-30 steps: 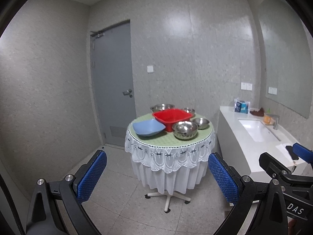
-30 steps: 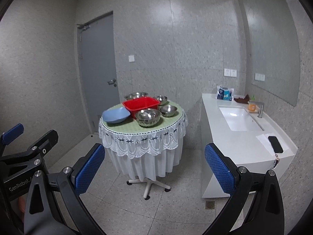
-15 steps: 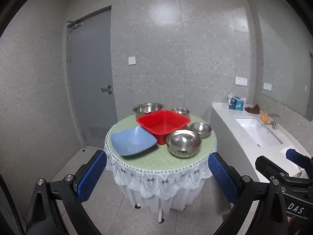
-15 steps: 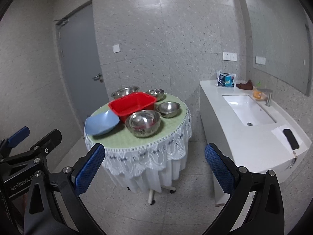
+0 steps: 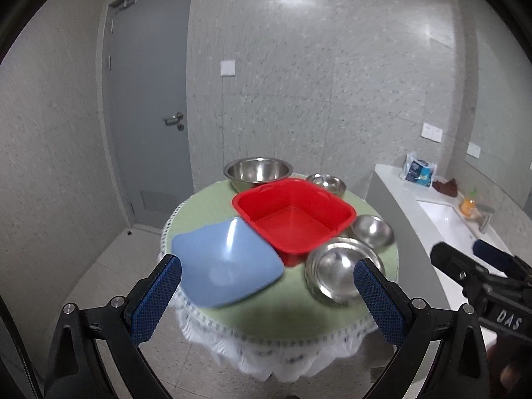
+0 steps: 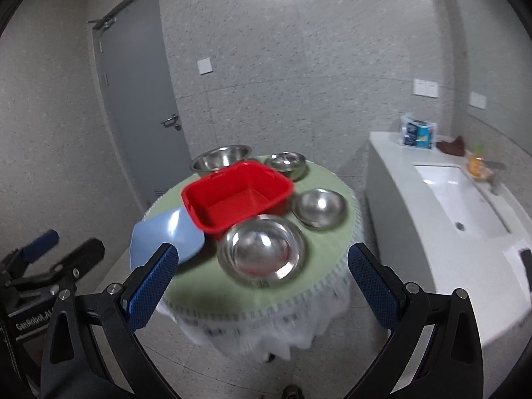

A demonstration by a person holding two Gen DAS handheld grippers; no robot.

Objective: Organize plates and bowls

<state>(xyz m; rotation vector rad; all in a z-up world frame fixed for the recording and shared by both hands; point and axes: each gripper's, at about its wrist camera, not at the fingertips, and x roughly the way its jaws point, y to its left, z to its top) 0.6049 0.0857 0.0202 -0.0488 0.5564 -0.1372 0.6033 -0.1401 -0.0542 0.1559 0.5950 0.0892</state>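
A round table with a green cloth (image 5: 206,206) (image 6: 319,266) carries a red square basin (image 5: 292,216) (image 6: 237,196), a blue square plate (image 5: 226,262) (image 6: 166,232) and several steel bowls: a large one in front (image 5: 339,269) (image 6: 262,252), a medium one at the right (image 5: 372,231) (image 6: 319,207), a large one at the back left (image 5: 257,171) (image 6: 219,159) and a small one at the back (image 5: 326,183) (image 6: 287,163). My left gripper (image 5: 266,299) is open and empty, just short of the table's near edge. My right gripper (image 6: 262,286) is open and empty too.
A white counter with a sink (image 6: 455,196) stands right of the table, with a tissue pack (image 6: 417,131) and a phone (image 6: 527,259) on it. A grey door (image 5: 149,116) is at the back left. White lace hangs over the table edge (image 5: 282,349).
Both grippers have moved forward toward the table, which now looms much larger and lower in both views. Both stay open and empty.
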